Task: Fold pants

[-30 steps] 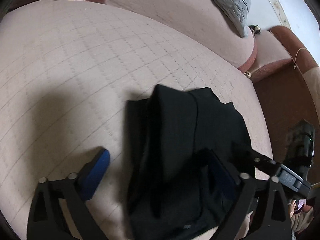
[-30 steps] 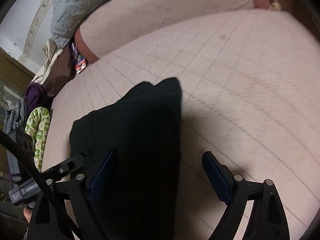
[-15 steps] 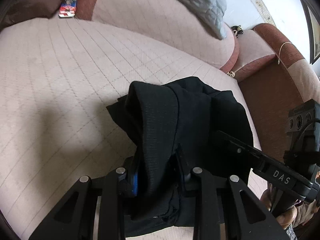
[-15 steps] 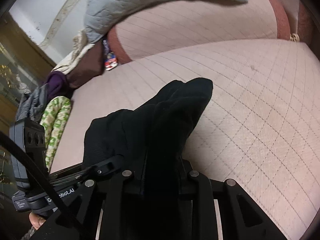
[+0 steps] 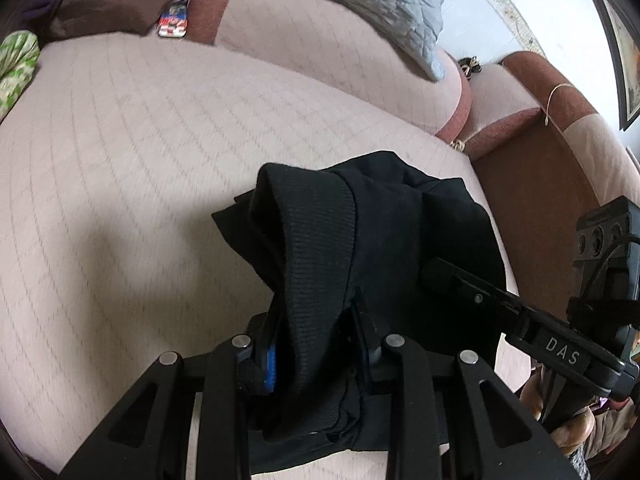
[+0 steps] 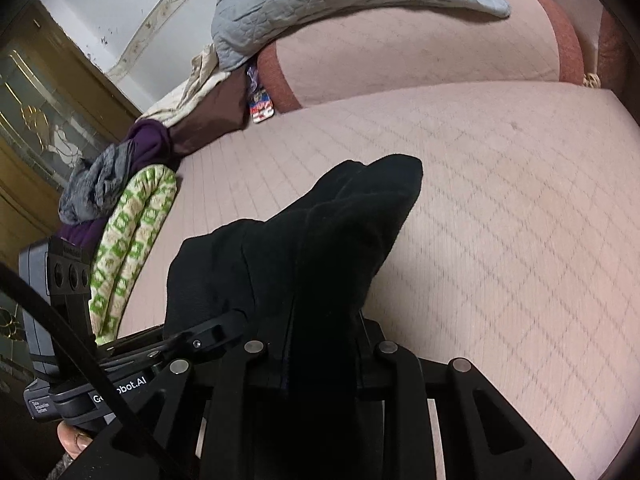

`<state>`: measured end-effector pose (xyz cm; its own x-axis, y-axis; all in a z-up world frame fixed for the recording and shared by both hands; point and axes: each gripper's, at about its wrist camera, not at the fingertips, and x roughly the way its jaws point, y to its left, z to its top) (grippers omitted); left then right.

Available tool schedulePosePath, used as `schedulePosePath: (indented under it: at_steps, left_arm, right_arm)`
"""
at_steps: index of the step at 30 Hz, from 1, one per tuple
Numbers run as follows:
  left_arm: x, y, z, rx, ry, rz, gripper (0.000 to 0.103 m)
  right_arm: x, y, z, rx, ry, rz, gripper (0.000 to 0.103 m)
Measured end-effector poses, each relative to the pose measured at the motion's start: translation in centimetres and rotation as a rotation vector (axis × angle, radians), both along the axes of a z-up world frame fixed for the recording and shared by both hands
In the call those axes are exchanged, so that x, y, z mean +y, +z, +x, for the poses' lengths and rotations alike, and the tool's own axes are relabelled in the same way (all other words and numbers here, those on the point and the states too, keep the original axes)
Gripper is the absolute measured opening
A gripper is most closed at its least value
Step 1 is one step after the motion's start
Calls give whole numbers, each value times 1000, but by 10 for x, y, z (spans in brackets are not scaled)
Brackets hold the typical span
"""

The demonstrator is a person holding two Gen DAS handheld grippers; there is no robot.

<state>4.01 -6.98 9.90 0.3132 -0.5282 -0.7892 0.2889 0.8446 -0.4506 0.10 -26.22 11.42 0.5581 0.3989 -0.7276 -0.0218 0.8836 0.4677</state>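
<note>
On the left, the left tongs point(image 5: 316, 344) are pressed onto a thick bunch of the black pants point(image 5: 360, 240), a ribbed band of cloth spilling over them (probably the waistband, though that is a judgement); the rest of the garment lies bunched on the pink quilted sofa seat point(image 5: 140, 160), near its front edge; the grip on gathered layers suggests the bundle is being lifted as one piece so the folds do not slip apart. Further right, the right tongs point(image 6: 320, 344) are likewise clamped on the pants point(image 6: 340, 232), the cloth rising to a peak beyond them; both grips sit close together, likely to carry or turn the folded stack evenly.
</note>
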Motion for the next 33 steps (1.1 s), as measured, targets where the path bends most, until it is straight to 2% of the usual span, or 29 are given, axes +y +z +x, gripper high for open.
schedulePosePath:
  at_steps: [7, 11, 16, 20, 24, 28, 30, 31, 32, 33]
  left_arm:
    - [-1, -11, -30, 2, -18, 32, 28]
    - [-4, -12, -25, -3, -18, 44, 28]
    - [-10, -5, 10, -34, -5, 55, 28]
    - [-19, -10, 51, -19, 16, 62, 28]
    - [-38, -23, 94, -18, 15, 91, 28]
    - [-48, -47, 132, 23, 6, 77, 30]
    - [-46, -65, 147, 60, 25, 87, 35]
    - [-42, -71, 150, 75, 32, 72, 40]
    - [-36, -75, 151, 92, 35, 36, 47]
    - [-28, -80, 151, 121, 39, -9, 48]
  right_arm:
    - [1, -16, -30, 29, 0, 20, 23]
    - [-1, -16, -27, 25, -3, 17, 23]
    - [-5, -8, 2, -3, -17, 3, 23]
    - [-9, -7, 41, -4, -35, -25, 23]
    - [-18, -16, 86, 13, -46, -70, 23]
    - [-33, -36, 123, 43, -60, -80, 24]
    - [-44, -55, 140, 92, -69, -85, 30]
    - [-49, -65, 144, 117, -91, -92, 44]
    - [-57, -73, 145, 136, -120, -81, 50]
    - [-67, -79, 143, 142, -149, -61, 58]
